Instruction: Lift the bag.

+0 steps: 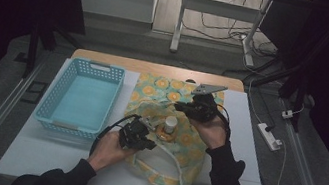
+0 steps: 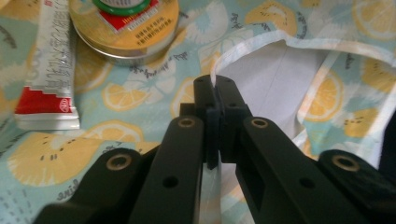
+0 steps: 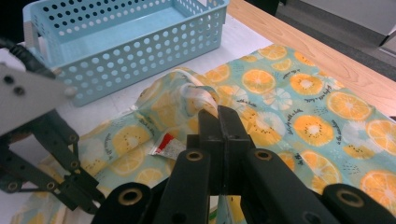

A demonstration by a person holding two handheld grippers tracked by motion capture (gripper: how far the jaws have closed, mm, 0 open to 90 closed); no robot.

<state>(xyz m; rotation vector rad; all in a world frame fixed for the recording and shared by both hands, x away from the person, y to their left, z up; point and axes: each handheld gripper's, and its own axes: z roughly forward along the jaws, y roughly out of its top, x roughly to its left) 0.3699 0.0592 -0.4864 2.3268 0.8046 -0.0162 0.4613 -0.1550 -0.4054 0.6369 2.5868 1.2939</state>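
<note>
A cloth bag (image 1: 183,149) printed with orange slices lies on the table. On it stands a round gold tin (image 2: 126,28) with a small white bottle (image 1: 171,123) on its lid, and a red and white tube (image 2: 49,70) lies beside the tin. My left gripper (image 2: 215,86) is shut on the bag's white-trimmed rim (image 2: 247,41), just near of the tin. My right gripper (image 3: 218,114) is shut on a raised fold of the bag's rim (image 3: 198,91) on the far side. In the high view the left gripper (image 1: 148,124) and right gripper (image 1: 181,107) flank the tin.
A light blue perforated basket (image 1: 50,98) stands to the left of the bag, with nothing seen inside it. A white mat (image 1: 246,136) covers the wooden table. In the right gripper view the left gripper's grey plate (image 3: 23,93) shows at the left.
</note>
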